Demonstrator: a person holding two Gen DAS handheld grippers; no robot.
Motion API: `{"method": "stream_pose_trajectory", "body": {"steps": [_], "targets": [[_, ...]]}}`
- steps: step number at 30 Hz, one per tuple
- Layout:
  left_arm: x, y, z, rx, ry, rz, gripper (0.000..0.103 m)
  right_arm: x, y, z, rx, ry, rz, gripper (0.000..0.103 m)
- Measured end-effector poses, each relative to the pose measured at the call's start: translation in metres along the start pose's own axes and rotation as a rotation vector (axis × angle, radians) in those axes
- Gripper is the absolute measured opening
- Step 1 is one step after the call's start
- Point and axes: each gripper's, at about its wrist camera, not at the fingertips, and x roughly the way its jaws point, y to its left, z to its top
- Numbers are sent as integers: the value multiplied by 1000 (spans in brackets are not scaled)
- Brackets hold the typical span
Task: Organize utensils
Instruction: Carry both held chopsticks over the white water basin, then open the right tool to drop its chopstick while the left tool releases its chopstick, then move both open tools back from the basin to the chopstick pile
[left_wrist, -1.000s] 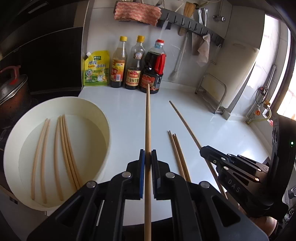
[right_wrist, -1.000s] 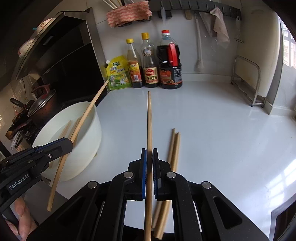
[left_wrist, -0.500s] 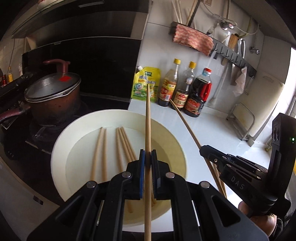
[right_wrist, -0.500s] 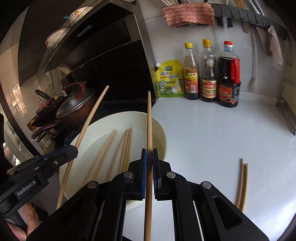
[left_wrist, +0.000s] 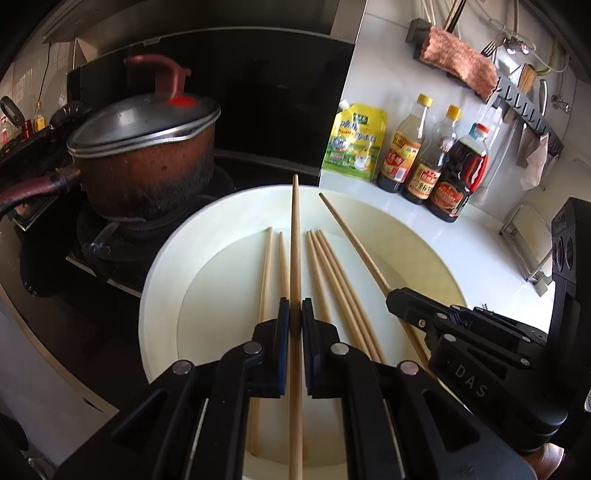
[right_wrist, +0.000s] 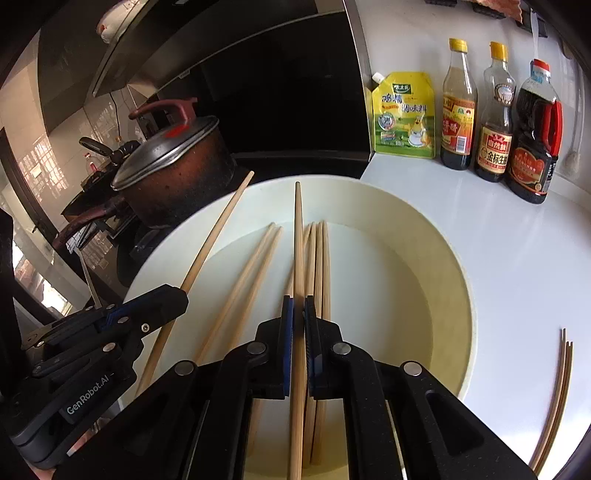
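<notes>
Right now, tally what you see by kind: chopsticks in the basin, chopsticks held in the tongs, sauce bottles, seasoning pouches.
Chopsticks in the basin, basin: 5
Held chopsticks, left tongs and right tongs: 2
Sauce bottles: 3
Seasoning pouch: 1
Total: 11

Over the last second I have carried both grippers sideways from above the open white countertop (right_wrist: 517, 258) to above the white basin (left_wrist: 162, 258). My left gripper (left_wrist: 295, 317) started beside the basin, with its chopstick (left_wrist: 295, 258) over bare counter; that chopstick now hangs over the basin interior, above the chopsticks lying inside (left_wrist: 332, 280). My right gripper (right_wrist: 298, 314) started directly above the loose chopsticks on the counter (right_wrist: 557, 398); these now lie well off to its right, and its chopstick (right_wrist: 298, 251) hangs over the basin. The lidded pot (left_wrist: 147, 162) has come into both views.
</notes>
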Motion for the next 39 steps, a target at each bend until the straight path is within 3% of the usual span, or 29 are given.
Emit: {"method": "stream_pose_trajectory", "body": {"steps": [5, 19, 21, 23, 25, 30, 32, 39], "targets": [[15, 4, -2, -13, 27, -2, 8, 13, -6, -6, 13, 36, -8, 6], [36, 6, -1, -39, 81, 27, 8, 6, -18, -5, 47, 9, -7, 6], [32, 8, -2, -51, 72, 31, 16, 1, -18, -6, 42, -2, -6, 6], [26, 9, -2, -57, 54, 39, 37, -2, -16, -6, 35, -8, -5, 6], [19, 8, -3, -58, 34, 44, 45, -6, -15, -7, 29, -12, -5, 6], [7, 6, -5, -59, 18, 50, 48, -14, -17, -13, 42, -20, 2, 7], [3, 7, -6, -69, 8, 50, 59, -19, -18, -16, 47, -27, 4, 10], [-12, -1, -17, -64, -12, 76, 65, -46, -22, -29, 55, -75, 4, 21]]}}
